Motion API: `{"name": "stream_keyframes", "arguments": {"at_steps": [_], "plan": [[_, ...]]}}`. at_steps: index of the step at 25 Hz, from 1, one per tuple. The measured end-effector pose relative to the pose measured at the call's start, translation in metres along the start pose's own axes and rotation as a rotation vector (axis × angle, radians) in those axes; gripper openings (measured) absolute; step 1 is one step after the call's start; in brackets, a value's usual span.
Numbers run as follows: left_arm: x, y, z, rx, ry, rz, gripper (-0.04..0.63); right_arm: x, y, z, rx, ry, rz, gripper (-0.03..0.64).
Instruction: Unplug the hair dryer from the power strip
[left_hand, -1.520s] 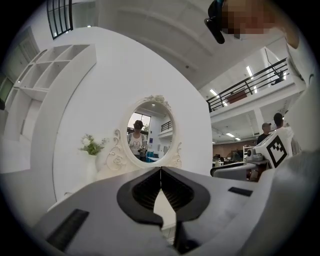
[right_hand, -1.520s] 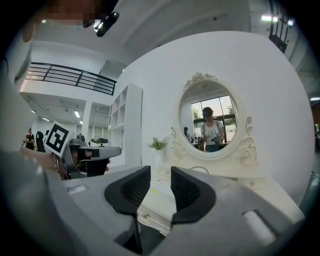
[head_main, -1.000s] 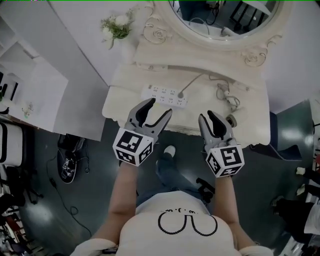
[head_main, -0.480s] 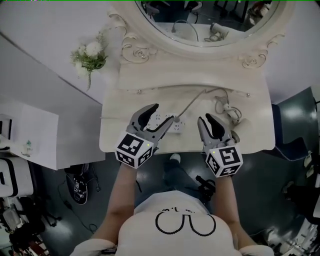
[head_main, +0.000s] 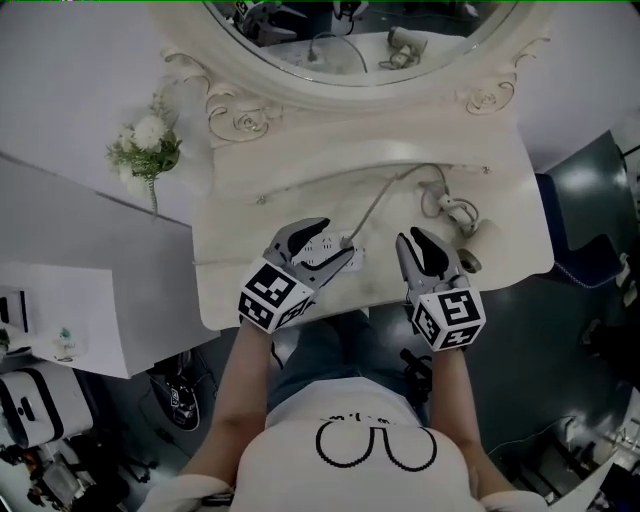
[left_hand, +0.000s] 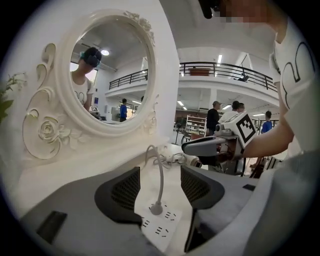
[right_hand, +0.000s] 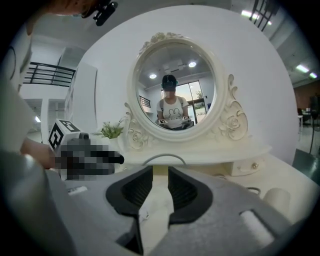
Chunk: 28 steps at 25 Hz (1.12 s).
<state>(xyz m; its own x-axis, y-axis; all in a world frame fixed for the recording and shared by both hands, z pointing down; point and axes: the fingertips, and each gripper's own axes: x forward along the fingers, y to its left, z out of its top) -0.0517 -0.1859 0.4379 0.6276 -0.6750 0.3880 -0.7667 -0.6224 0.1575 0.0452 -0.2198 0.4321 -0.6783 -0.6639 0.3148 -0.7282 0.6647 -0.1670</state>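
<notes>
Our left tongs (head_main: 335, 242) stand released, straddling the white power strip (left_hand: 162, 227) near the front edge of the surface (head_main: 240, 290). The round plug (left_hand: 156, 208) sits between the ribbed dark pads, untouched. Our right tongs (right_hand: 160, 187) are closing, the gap narrow and nothing in it. The hair dryer (head_main: 460, 212) lies toward the right edge, and its pale cord (head_main: 375, 205) arches stiffly to the plug.

We judge the main risk to be the light, smooth plastic strip lifting or sliding with the plug unless it is pinned down. Pinching the rubbery cord instead of the plug could strain it. The glossy painted surface would give little friction.
</notes>
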Motion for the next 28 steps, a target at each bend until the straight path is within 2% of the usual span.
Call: {"name": "stream_keyframes", "arguments": {"at_steps": [3,7,12,15,21,22,24,28], "plan": [[0.009,-0.004,-0.008,0.050,0.056,-0.070,0.250,-0.005,-0.001,-0.005,0.002,0.012,-0.045,0.097],[0.019,-0.010,-0.029,0.168,0.174,-0.174,0.243,-0.011,0.002,-0.008,0.020,0.018,-0.112,0.080],[0.031,-0.013,-0.054,0.198,0.268,-0.290,0.216,-0.012,0.013,-0.029,0.068,0.056,-0.157,0.078],[0.039,-0.007,-0.069,0.252,0.330,-0.308,0.194,-0.007,0.018,-0.046,0.095,0.086,-0.179,0.075],[0.047,-0.006,-0.081,0.311,0.377,-0.337,0.141,-0.006,0.033,-0.070,0.107,0.151,-0.198,0.067],[0.048,-0.005,-0.084,0.327,0.389,-0.333,0.127,-0.007,0.035,-0.071,0.100,0.159,-0.198,0.064],[0.050,-0.003,-0.086,0.351,0.399,-0.318,0.050,-0.007,0.041,-0.073,0.085,0.174,-0.191,0.057],[0.050,-0.003,-0.086,0.304,0.384,-0.339,0.046,0.004,0.052,-0.080,0.044,0.218,-0.149,0.054]]}}
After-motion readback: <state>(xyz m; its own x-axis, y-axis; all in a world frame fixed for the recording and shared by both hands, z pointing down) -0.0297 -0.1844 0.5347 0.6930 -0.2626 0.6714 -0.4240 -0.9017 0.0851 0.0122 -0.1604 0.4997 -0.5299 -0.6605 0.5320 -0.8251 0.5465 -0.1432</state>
